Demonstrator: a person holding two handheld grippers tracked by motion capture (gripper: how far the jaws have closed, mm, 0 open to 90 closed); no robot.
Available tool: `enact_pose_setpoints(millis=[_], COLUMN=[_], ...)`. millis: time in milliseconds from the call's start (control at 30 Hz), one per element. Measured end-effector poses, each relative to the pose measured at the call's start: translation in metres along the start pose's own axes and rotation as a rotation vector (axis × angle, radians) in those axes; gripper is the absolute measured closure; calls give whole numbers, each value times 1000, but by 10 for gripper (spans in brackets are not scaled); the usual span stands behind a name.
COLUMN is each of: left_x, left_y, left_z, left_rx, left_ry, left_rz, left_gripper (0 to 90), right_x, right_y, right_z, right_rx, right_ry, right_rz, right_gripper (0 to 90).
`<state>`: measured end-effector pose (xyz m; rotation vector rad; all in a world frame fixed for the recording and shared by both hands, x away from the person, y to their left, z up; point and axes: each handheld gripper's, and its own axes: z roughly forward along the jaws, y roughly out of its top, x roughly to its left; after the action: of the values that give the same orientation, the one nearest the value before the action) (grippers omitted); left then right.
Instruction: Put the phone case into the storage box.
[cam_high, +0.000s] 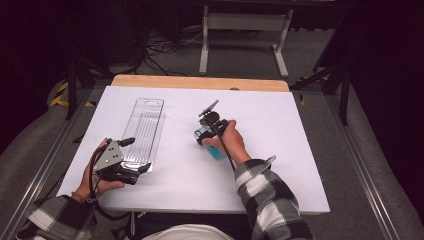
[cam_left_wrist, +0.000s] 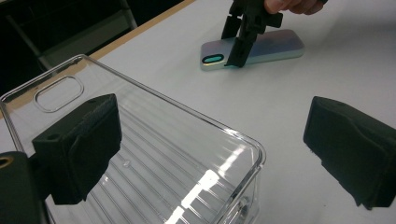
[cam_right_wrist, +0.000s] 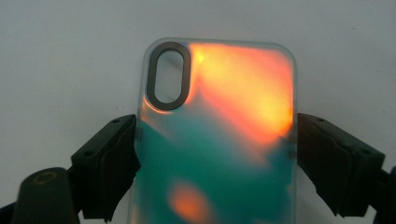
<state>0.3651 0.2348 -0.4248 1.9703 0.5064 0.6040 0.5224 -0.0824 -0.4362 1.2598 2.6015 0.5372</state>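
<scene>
The phone case (cam_right_wrist: 217, 140) lies flat on the white tabletop (cam_high: 280, 130), between the pads of the right tongs (cam_high: 202, 136), which grasp it by its two long edges. The left tongs (cam_high: 137, 155) are released, their jaws wide apart over the near end of the clear plastic tray (cam_high: 145, 127), well apart from the case. One phone case, one tray, two tongs. In the high view the case's long axis runs diagonally, its oval camera cutout (cam_right_wrist: 169, 76) at the far-left end.
</scene>
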Motion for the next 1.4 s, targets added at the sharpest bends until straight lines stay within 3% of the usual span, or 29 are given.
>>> enact_pose_setpoints(millis=[367,733,967,1233,1400], left_x=[0,1,4,7,12], left_y=[0,1,1,5,11], left_z=[0,-1,-3,-4,-4], left_rx=[-4,-16,-31,-36,-77], left_ry=[1,1,2,14,12], left_rz=[3,-7,-37,-55,-118], left_gripper=[51,50,52,59,81], right_x=[0,-3,0,6,11], right_y=[-1,-2,-4,-17,-28], right_z=[0,-9,-18,-35,-44], right_rx=[-16,-73,-134,-240,-315], right_ry=[-1,-1,-1,-17,-37], right_rz=[10,28,18,0,-2], right_gripper=[168,168,169,169,169])
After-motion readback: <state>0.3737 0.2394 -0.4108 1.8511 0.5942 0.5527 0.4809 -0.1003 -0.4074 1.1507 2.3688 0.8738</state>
